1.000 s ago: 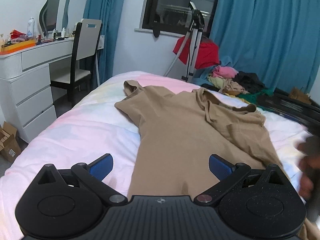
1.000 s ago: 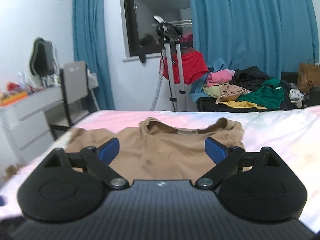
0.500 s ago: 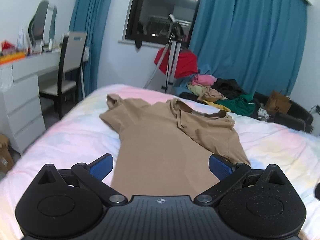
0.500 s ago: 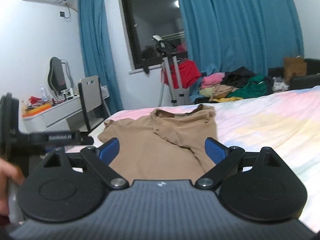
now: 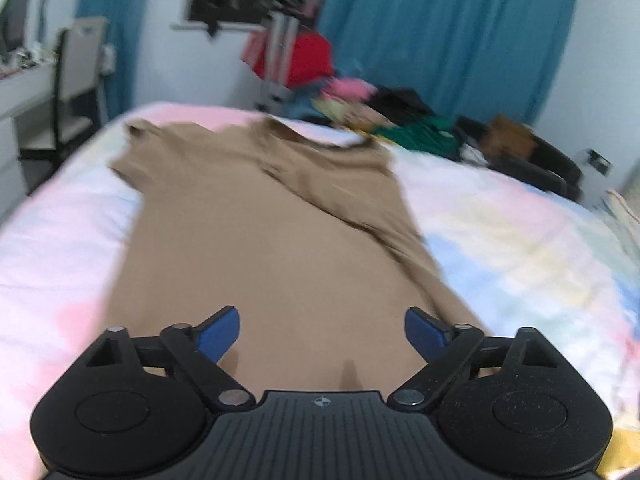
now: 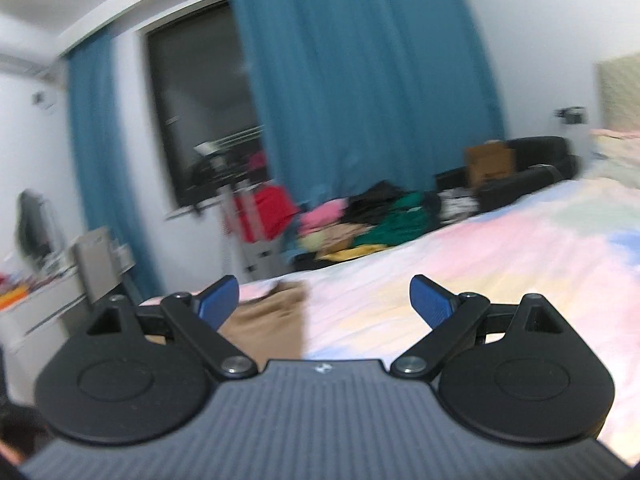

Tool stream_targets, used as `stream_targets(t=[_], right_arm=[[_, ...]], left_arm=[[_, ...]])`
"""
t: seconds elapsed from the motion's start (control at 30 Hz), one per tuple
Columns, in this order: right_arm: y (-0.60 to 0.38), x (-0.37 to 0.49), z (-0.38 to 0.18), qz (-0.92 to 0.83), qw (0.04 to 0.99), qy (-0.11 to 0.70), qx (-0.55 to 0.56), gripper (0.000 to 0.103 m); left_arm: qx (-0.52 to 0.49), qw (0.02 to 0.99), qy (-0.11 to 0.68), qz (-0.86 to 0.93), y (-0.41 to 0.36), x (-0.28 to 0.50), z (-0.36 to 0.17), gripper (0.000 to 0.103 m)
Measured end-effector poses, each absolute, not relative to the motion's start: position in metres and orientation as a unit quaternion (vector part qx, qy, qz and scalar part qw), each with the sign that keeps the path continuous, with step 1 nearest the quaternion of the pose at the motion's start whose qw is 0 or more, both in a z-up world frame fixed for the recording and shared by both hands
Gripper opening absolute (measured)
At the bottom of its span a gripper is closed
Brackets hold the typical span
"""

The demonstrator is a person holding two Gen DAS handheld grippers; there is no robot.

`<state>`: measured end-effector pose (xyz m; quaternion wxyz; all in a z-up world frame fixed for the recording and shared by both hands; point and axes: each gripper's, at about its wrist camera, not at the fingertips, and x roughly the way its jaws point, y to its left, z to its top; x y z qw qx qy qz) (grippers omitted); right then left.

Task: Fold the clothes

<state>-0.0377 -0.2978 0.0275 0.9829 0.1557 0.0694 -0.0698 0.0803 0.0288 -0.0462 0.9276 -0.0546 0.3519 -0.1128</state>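
A tan T-shirt [image 5: 272, 216] lies spread on the pastel bed [image 5: 520, 240], collar far, hem near; its right sleeve side is folded over the body. My left gripper [image 5: 322, 334] is open and empty, just above the shirt's near hem. My right gripper [image 6: 324, 302] is open and empty, over the bed to the right of the shirt. Only a corner of the shirt [image 6: 264, 320] shows at the lower left of the blurred right wrist view.
A pile of coloured clothes [image 5: 384, 116] lies past the bed's far edge, by a stand with a red garment [image 5: 296, 60]. A white dresser and chair [image 5: 76, 80] stand at the left. Blue curtains [image 6: 360, 80] cover the far wall.
My right gripper has swung to the right, so the shirt slid to its view's lower left. My left gripper has moved closer above the shirt's hem. Both stay open.
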Motion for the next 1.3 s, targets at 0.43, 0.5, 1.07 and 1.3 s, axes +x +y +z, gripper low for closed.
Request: stream_targets(t=[0.43, 0.5, 1.07, 1.3], right_arm=[[-0.345, -0.044, -0.001, -0.133, 0.973, 0.047, 0.184, 0.094], [-0.346, -0.044, -0.003, -0.139, 0.973, 0.044, 0.178, 0.094], [-0.350, -0.040, -0.014, -0.117, 0.970, 0.074, 0.201, 0.094], [-0.336, -0.027, -0.022, -0.077, 0.971, 0.116, 0.197, 0.094]], left_arm=[[-0.069, 0.869, 0.448, -0.200, -0.133, 0.078, -0.091, 0.051], [-0.066, 0.856, 0.468, -0.209, -0.146, 0.081, -0.104, 0.044], [-0.197, 0.801, 0.509, -0.246, -0.058, 0.094, -0.095, 0.002], [-0.209, 0.793, 0.532, -0.208, 0.020, 0.107, -0.100, 0.002]])
